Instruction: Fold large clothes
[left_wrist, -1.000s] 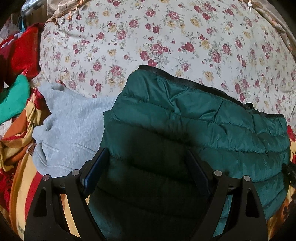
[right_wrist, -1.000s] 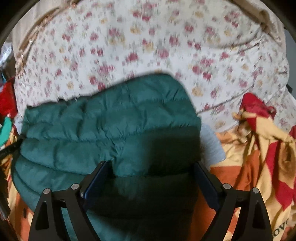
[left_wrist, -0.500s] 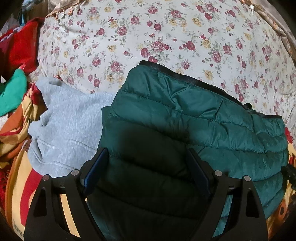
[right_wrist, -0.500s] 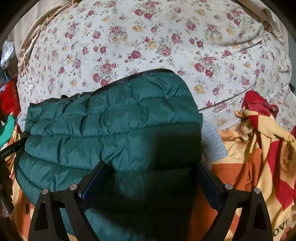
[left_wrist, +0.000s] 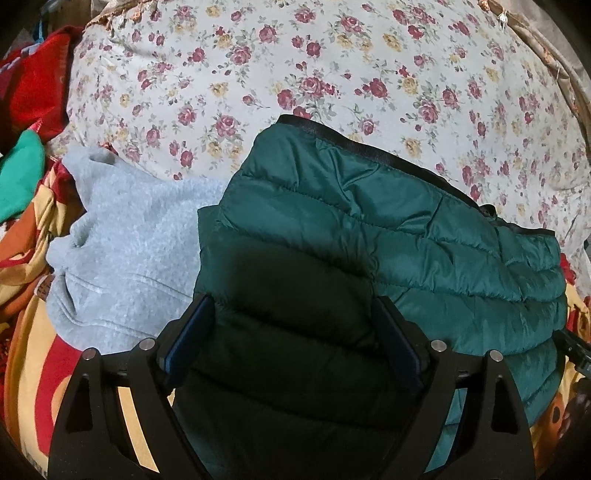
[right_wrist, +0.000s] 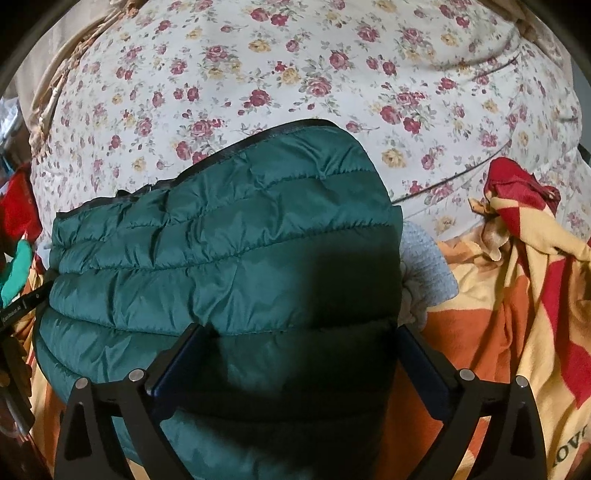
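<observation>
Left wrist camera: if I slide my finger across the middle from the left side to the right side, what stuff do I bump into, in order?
Bright green cloth → orange and yellow patterned blanket → grey fleece top → dark green puffer jacket → flowery quilt.

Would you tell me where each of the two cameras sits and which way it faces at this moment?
Left wrist: on the left gripper, angled down over the green puffer jacket, grey sweater to its left; only its opening jaws show.
Right wrist: on the right gripper, angled down over the jacket's other end; only its opening jaws show.
Shared: jacket, sweater, floral cover; neither gripper pinches cloth.
</observation>
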